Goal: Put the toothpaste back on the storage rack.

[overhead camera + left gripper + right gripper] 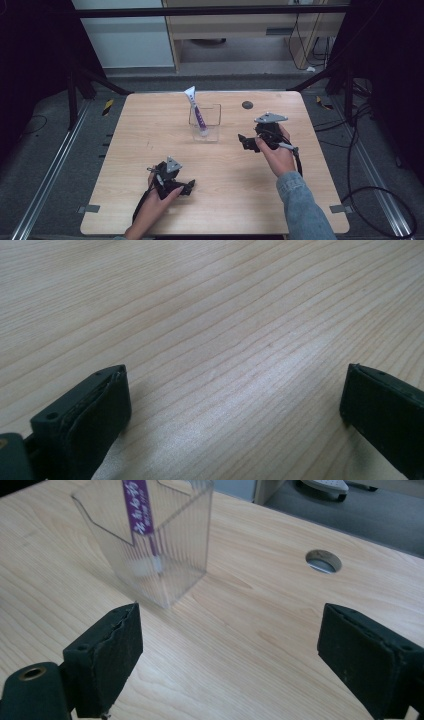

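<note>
High view first: a clear plastic box (206,122) stands upright on the wooden table (150,125), just above the middle of the frame, and a slim tube (198,114) leans inside it, its white flared end poking out over the top rim toward the upper left and its lower end resting near the box's floor. The tube is white with a purple band carrying white lettering too small to read from up there. In the right gripper view the box sits in the upper left of the frame, see-through, thin-walled, with a notch cut down from its front rim; the purple label (136,505) shows through the wall, narrowing to a pale stem lower down. The right gripper (250,142) hangs right of centre in the high view, held in a hand with a denim sleeve, near the box but apart from it; its jaws stand wide with bare table between them. A round hole (323,561) in the tabletop lies to the upper right of that view. The left gripper (185,187) rests low in the lower left, well apart from the box, jaws spread wide over plain wood grain
</note>
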A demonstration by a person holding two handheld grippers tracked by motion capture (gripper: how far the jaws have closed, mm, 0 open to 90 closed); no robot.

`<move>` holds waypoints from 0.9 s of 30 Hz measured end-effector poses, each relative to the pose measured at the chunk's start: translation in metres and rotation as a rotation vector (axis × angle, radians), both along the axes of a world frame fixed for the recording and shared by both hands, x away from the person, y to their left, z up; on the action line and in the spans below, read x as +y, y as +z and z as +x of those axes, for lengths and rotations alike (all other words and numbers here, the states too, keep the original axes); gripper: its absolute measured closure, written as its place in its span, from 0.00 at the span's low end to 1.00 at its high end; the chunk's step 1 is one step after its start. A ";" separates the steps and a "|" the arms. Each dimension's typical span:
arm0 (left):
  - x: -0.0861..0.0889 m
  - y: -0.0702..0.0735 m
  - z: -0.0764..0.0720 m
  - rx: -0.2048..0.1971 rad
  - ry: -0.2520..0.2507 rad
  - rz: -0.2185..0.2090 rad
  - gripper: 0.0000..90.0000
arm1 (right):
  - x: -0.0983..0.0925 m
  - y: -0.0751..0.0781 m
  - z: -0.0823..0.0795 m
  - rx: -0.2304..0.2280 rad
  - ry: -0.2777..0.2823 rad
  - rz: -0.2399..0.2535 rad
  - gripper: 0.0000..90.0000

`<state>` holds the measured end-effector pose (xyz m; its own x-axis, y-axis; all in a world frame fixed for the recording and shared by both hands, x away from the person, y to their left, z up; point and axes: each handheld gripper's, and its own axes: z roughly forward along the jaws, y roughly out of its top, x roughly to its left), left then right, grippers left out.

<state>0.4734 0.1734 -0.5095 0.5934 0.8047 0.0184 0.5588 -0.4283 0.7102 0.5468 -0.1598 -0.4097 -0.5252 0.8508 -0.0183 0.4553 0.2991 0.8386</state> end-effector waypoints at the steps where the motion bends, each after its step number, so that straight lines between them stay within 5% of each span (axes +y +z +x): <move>1: 0.000 0.000 0.000 0.000 0.000 0.000 0.00 | 0.000 0.000 0.000 0.000 0.000 0.000 0.12; 27: 0.000 0.000 0.000 0.000 0.002 0.000 0.00 | -0.059 -0.058 -0.010 0.089 -0.126 -0.043 0.11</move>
<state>0.4734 0.1732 -0.5095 0.5920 0.8057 0.0181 0.5596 -0.4271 0.7102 0.5369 -0.2189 -0.4678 -0.4159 0.9093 -0.0143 0.5637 0.2701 0.7805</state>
